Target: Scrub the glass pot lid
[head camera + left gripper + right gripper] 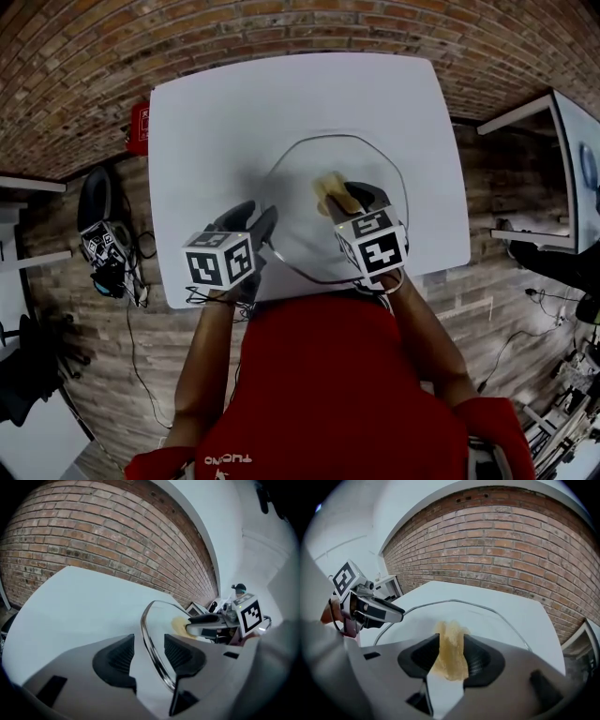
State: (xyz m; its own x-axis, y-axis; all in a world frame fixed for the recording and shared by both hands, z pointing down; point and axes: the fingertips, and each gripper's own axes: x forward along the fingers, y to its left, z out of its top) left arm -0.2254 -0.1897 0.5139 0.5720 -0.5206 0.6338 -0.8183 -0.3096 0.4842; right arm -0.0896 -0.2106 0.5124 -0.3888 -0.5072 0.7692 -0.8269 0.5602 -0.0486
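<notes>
Plainly, the glass lid (300, 173) lies on the white table (206, 122) close to its near edge, right of the middle. The left gripper (147, 651) has its jaws wide, the lid's steel rim (151, 637) running between the pads with a gap on each side. The right gripper (450, 656) is also spread, a yellow sponge (451, 653) standing loosely between its pads over the glass.

The lid is probably stiff, fairly heavy, slick and breakable; the steel rim looks like the safest hold. The sponge is soft and will squash.

No knob shows. The glass almost vanishes against the table, and the marker cubes cover the near rim.
</notes>
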